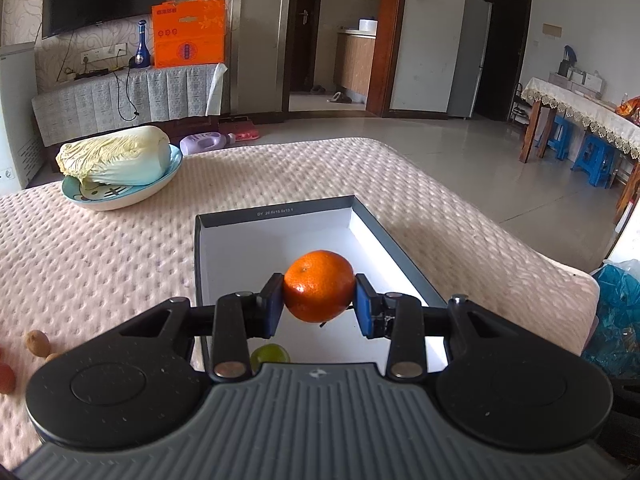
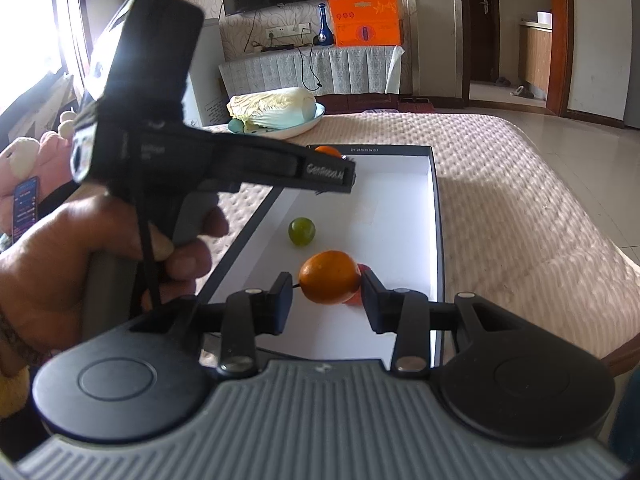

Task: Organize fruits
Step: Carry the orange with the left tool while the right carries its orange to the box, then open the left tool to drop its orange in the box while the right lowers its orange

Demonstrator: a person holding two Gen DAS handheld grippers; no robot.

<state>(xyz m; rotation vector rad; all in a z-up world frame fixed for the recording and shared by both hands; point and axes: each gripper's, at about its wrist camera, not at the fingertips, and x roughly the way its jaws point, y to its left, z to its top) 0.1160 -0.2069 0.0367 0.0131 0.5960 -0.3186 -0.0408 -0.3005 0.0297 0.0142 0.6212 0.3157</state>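
Observation:
My left gripper (image 1: 319, 301) is shut on an orange tangerine (image 1: 319, 286) and holds it above the open white box (image 1: 272, 236). A green fruit (image 1: 270, 354) lies in the box below it. In the right wrist view my right gripper (image 2: 327, 294) is open around a second orange fruit (image 2: 329, 277) that lies in the box (image 2: 400, 208); its left pad stands apart from the fruit. A red fruit (image 2: 362, 270) peeks out behind it. The green fruit (image 2: 301, 231) lies farther in. The left gripper (image 2: 332, 174) with its tangerine (image 2: 328, 151) hangs over the box's far end.
A plate (image 1: 120, 196) with a napa cabbage (image 1: 116, 154) stands at the table's far left. Small brown and red fruits (image 1: 38, 342) lie on the pink tablecloth left of the box. A blue plastic bag (image 1: 618, 312) sits at the right edge.

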